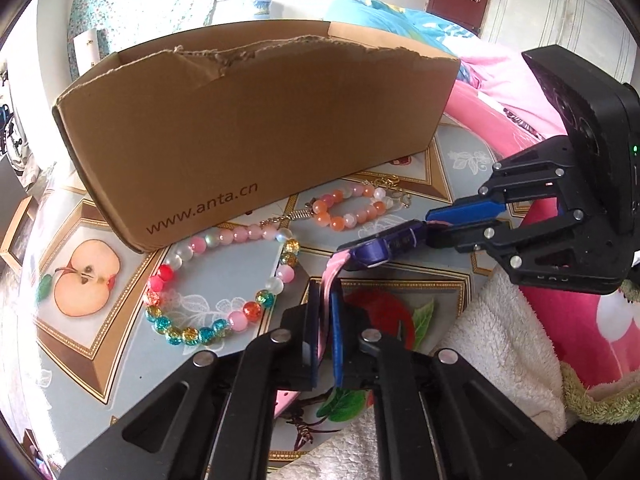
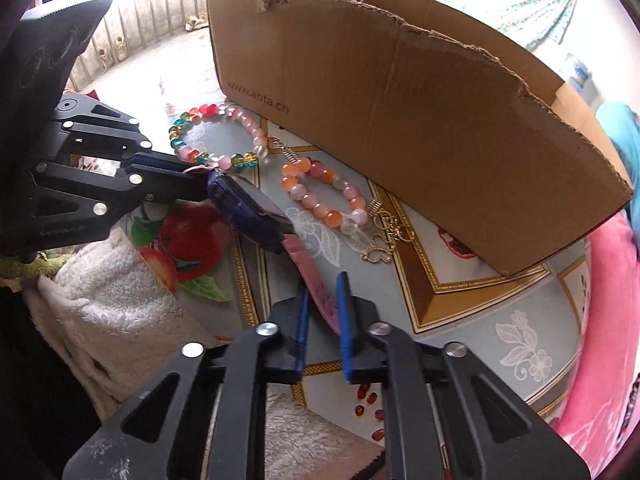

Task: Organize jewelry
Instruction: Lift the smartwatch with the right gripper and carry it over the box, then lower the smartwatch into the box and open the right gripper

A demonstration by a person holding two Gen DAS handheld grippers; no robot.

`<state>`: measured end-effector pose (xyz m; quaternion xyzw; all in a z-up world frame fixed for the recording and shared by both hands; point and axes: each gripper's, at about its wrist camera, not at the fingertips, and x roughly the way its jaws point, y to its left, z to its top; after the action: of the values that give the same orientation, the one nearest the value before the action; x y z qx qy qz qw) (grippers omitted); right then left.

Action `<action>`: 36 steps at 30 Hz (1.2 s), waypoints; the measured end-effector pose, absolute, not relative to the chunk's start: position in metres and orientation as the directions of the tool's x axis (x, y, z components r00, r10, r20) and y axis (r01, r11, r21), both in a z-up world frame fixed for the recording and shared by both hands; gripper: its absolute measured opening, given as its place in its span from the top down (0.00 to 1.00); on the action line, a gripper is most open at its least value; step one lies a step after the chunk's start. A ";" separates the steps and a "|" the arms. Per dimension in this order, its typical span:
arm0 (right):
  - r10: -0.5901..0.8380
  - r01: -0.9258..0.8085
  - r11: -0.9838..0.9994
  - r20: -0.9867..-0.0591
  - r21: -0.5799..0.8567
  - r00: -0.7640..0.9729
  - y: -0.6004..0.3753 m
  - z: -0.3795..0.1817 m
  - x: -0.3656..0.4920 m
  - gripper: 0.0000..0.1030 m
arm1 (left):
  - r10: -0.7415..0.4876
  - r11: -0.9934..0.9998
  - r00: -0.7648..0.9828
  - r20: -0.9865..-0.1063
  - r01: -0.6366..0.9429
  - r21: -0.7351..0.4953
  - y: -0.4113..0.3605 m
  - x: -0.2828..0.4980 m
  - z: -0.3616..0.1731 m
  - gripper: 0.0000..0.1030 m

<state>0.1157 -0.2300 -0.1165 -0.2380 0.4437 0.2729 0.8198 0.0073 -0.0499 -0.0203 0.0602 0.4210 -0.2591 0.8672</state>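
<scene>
A watch (image 2: 248, 208) with a purple case and pink strap was held above the table (image 2: 460, 320) between both tongs, just in front of the cardboard box (image 1: 256, 128). The left tongs (image 1: 326, 312) were closed on one end of the strap (image 1: 329, 280). In the right wrist view, the right tongs (image 2: 322, 304) had the other strap end (image 2: 316, 276) between the pads, with a slight gap visible on one side; whether full pressure was applied cannot be told there, though the left wrist view showed those pads pressed together on it.

Two items were left on the table beside the box: a multicoloured bead bracelet (image 1: 224, 280) and an orange bead bracelet (image 1: 352, 208) with a gold clasp.

The step in hand was judged to be the transfer of the watch into the box. For a clean transfer, one grip should be confirmed firm before the other is released. The case is the heavy part and would swing if the strap were freed abruptly. The watch should be raised above the torn box rim before being carried across, and lowered well inside before release.
</scene>
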 end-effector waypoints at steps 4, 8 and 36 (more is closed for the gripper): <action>0.243 -0.619 0.771 -0.831 -0.147 0.500 -0.239 -0.104 0.105 0.97 | -0.394 0.860 0.534 -0.748 0.502 -0.095 -0.049 0.006 -0.011 0.97; 0.251 -0.583 0.796 -0.787 -0.164 0.564 -0.244 -0.069 0.084 0.97 | -0.415 0.858 0.584 -0.697 0.506 -0.087 -0.034 -0.005 0.022 0.97; 0.100 -0.486 0.872 -0.953 -0.055 0.287 -0.225 -0.032 0.351 0.79 | -0.367 0.881 0.304 -0.879 0.418 -0.223 -0.043 0.270 0.068 0.89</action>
<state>0.3508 -0.2248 -0.0322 -0.1703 0.5669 0.1867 0.7841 0.2704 -0.0431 0.0676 0.0236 0.5374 -0.2430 0.8072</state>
